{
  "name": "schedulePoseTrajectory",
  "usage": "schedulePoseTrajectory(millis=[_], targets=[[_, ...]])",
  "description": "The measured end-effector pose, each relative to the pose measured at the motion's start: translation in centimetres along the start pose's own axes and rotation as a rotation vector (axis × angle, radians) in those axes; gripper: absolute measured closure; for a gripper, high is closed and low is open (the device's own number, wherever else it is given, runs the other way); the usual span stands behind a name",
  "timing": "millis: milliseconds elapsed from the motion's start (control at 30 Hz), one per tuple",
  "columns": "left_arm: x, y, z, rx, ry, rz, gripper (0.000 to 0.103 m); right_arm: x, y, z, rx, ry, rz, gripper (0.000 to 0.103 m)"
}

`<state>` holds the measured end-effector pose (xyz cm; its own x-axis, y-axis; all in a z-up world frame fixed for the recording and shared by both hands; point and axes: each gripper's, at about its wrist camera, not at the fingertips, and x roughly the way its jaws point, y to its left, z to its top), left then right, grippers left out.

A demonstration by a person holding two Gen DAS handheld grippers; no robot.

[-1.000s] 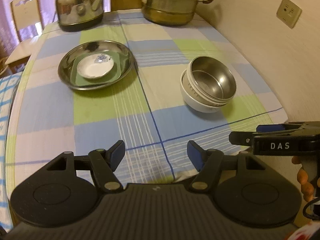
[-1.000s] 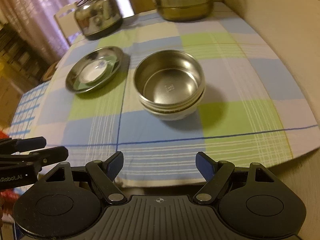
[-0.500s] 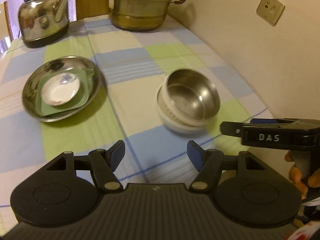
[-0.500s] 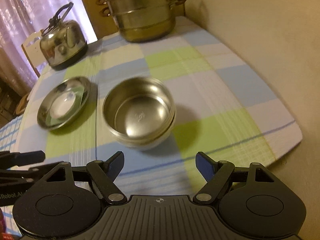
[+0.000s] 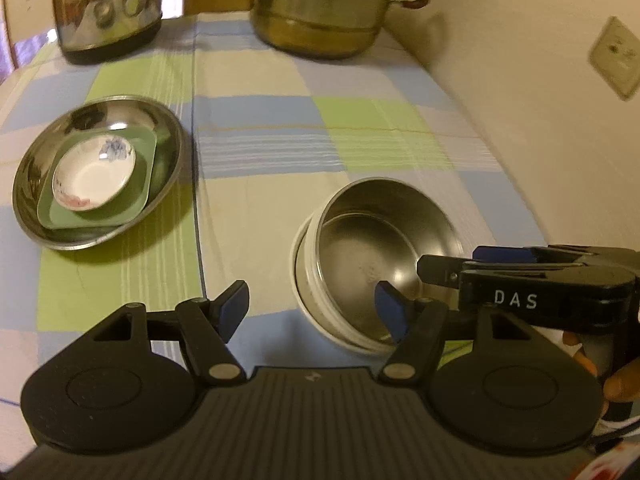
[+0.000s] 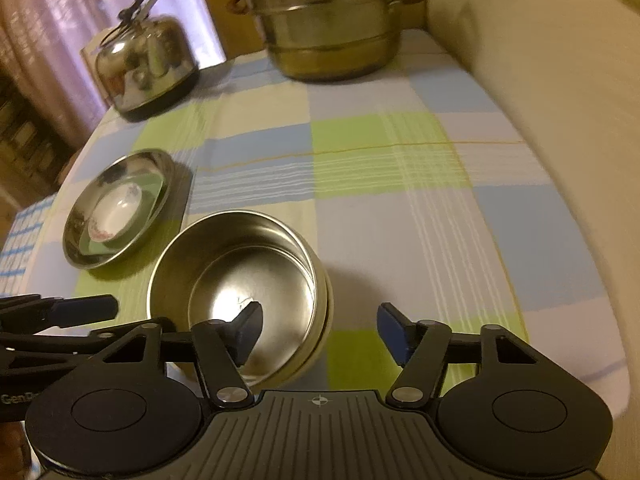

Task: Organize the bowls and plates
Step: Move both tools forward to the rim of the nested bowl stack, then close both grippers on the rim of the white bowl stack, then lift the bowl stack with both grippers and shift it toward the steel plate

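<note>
The steel bowl (image 6: pixel 240 280) sits nested in a white bowl (image 5: pixel 308 312) on the tablecloth (image 6: pixel 400 220), directly ahead of both tongs. The right tongs (image 6: pixel 320 330) straddle its near right rim, one finger inside and one outside; their jaws have just been closing, yet the pads do not appear to press the wall, so they count as open with the rim between them. The left tongs (image 5: pixel 312 310) are open and empty, their right finger over the bowl's left edge, probably to steady the stack. Ahead and left of the tongs, a steel plate (image 5: pixel 32 184) carries a green plate (image 5: pixel 140 196) and a white saucer (image 5: pixel 94 174), stacked by size.
</note>
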<state>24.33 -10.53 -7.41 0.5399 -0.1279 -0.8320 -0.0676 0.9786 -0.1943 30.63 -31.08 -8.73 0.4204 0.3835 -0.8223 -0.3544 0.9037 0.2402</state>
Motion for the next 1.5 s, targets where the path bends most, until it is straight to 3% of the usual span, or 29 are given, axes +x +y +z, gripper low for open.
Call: schedulePoseTrajectory(millis=[200, 300, 467, 600, 967, 1500], targets=[[1.8, -0.5, -0.2, -0.072, 0.022, 0.061, 0.053, 2.1, -1.0, 0.8, -0.037, 0.060, 0.068, 0.052], [2.3, -0.5, -0.3, -0.093, 0.023, 0.084, 0.055, 2.6, -1.4, 0.9, -0.042, 0.077, 0.099, 0.059], [2.9, -0.6, -0.2, -0.096, 0.029, 0.082, 0.068, 3.0, -1.8, 1.1, -0.038, 0.100, 0.122, 0.076], [3.2, -0.5, 0.0, -0.089, 0.035, 0.047, 0.076, 3.0, -1.9, 1.4, -0.032, 0.103, 0.113, 0.082], [3.7, 0.2, 1.5, -0.067, 0.038, 0.051, 0.077, 3.6, -0.6, 2.6, -0.043, 0.102, 0.059, 0.086], [6.9, 4.3, 8.4, -0.081, -0.008, 0.110, 0.077, 8.9, 2.1, 9.3, -0.019, 0.077, 0.064, 0.088]])
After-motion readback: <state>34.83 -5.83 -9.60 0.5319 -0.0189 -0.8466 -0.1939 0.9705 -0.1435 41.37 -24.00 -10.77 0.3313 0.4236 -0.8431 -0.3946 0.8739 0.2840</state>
